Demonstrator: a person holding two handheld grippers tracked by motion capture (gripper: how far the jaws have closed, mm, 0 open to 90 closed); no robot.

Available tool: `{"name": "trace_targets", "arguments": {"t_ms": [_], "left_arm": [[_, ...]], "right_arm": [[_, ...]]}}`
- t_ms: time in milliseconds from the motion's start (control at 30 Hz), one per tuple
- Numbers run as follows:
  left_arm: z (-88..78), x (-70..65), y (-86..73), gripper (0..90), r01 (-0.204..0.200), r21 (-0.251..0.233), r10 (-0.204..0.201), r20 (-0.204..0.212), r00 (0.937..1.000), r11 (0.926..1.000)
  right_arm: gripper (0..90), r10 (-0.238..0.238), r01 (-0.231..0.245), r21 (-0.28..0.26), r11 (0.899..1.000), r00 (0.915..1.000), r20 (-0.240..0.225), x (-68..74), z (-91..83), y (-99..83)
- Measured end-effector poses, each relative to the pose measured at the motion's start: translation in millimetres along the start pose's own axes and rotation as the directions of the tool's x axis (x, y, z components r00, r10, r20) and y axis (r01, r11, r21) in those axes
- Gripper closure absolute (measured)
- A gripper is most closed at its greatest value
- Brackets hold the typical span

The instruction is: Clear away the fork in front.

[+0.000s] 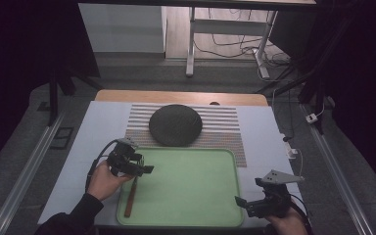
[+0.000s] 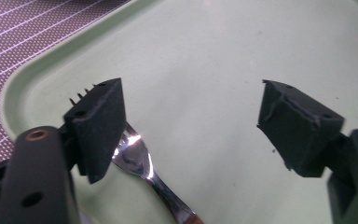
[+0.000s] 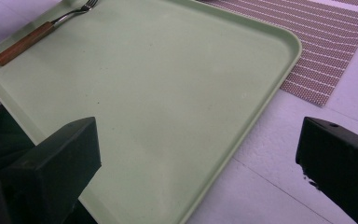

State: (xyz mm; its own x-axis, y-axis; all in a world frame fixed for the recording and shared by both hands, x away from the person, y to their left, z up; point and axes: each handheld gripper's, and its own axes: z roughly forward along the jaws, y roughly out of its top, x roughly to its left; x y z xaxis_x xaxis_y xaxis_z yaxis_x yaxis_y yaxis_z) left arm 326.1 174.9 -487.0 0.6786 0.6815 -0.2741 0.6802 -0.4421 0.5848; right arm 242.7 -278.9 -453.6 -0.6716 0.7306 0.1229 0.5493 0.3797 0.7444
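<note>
A light green tray lies at the front of the table. A fork with a wooden handle rests along its left side, tines toward the far edge. My left gripper hovers open just above the fork's metal end. In the left gripper view the fork's shiny neck passes under the left jaw, and nothing sits between the jaws. My right gripper stands open at the tray's front right corner. In the right gripper view the tray stretches ahead with the fork at its far left.
A dark round plate sits on a striped placemat behind the tray. A white cover lies over the wooden table. Cables and metal frame legs stand on the floor beyond.
</note>
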Motion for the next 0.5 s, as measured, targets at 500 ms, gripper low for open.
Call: {"name": "trace_targets", "arguments": {"t_ms": [500], "left_arm": [[-29.7, -7.6, -22.7, 2.5, 0.01, -0.071, -0.008, 0.025, 0.9997, 0.9974]], "right_arm": [[0.0, 0.001, -0.001, 0.015, 1.0, 1.0, -0.001, 0.4, 1.3, 0.7]]}}
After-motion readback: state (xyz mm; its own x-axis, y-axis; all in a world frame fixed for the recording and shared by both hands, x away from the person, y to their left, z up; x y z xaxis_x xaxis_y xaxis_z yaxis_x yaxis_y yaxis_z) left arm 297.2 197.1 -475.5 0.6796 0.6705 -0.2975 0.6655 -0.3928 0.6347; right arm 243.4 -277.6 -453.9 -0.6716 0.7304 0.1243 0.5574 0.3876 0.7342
